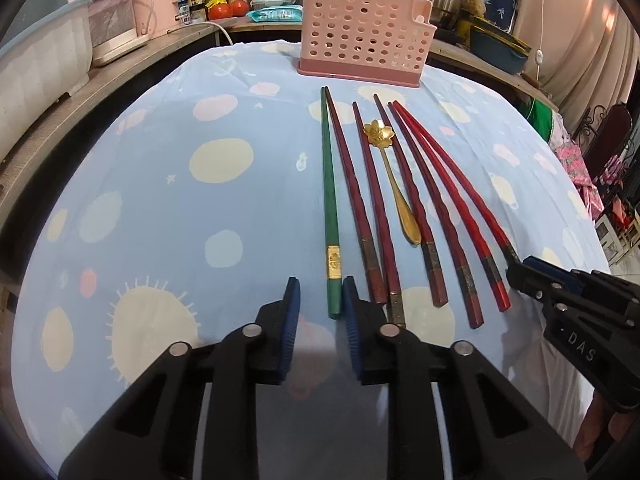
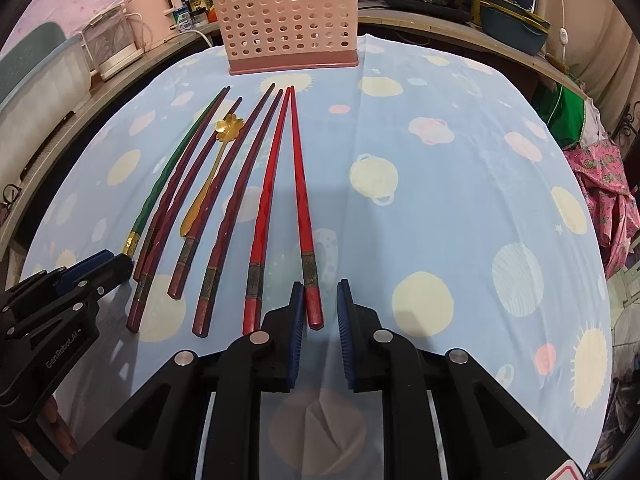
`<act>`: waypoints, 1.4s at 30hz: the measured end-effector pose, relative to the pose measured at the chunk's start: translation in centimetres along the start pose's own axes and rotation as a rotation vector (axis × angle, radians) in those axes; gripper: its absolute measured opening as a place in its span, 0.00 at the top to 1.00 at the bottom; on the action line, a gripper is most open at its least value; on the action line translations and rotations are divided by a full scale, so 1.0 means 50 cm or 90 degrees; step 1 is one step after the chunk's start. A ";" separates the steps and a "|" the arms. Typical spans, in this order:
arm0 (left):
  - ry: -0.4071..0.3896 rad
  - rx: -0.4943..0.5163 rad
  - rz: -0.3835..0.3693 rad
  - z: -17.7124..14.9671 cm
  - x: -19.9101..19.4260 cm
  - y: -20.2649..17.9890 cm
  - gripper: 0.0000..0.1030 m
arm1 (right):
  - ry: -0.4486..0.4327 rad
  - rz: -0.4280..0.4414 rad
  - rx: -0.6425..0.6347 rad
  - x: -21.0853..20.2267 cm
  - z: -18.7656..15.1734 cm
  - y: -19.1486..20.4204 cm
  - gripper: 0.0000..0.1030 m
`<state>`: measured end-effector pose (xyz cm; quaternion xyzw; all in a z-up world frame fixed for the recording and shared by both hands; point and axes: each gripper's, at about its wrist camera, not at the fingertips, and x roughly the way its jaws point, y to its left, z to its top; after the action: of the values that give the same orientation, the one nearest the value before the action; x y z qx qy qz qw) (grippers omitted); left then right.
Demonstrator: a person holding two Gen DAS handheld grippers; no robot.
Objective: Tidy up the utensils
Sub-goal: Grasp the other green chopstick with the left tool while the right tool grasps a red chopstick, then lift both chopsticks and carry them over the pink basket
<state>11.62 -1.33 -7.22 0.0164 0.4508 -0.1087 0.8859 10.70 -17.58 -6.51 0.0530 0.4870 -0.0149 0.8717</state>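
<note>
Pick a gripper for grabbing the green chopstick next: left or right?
Left. The left gripper straddles the near end of the green chopstick, with its jaws not yet pressing on it. The right gripper sits at the opposite side of the row, around the outermost red chopstick.

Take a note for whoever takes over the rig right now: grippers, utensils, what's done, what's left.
Left gripper: jaws narrow around the green chopstick end, not visibly clamped.
Right gripper: same, around the rightmost red chopstick.
Other chopsticks and the spoon lie on the cloth; the basket stands beyond.
Done: nothing lifted.
Left: all of these into the basket.
</note>
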 end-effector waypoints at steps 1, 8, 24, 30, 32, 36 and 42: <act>0.001 -0.001 0.000 0.001 0.000 0.001 0.82 | -0.001 -0.001 -0.001 0.000 0.000 0.001 0.85; -0.002 -0.008 0.003 0.008 0.004 0.005 0.83 | -0.002 -0.002 -0.004 0.000 -0.001 0.001 0.85; -0.012 -0.052 -0.041 0.028 -0.039 0.046 0.93 | -0.010 0.025 0.003 -0.035 -0.004 -0.003 0.93; -0.059 -0.058 -0.036 0.056 -0.111 0.057 0.93 | -0.047 0.041 0.017 -0.088 0.016 -0.017 0.93; -0.072 -0.061 -0.037 0.069 -0.131 0.062 0.93 | -0.066 0.045 0.021 -0.112 0.030 -0.023 0.93; -0.112 -0.065 -0.041 0.108 -0.177 0.069 0.93 | -0.108 0.050 0.029 -0.162 0.065 -0.033 0.93; -0.178 -0.060 -0.032 0.176 -0.233 0.077 0.93 | -0.148 0.064 0.046 -0.216 0.133 -0.051 0.93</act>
<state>12.77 3.37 7.06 -0.0515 0.3276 -0.1106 0.9369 10.46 -21.12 5.93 0.1063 0.3785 0.0050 0.9195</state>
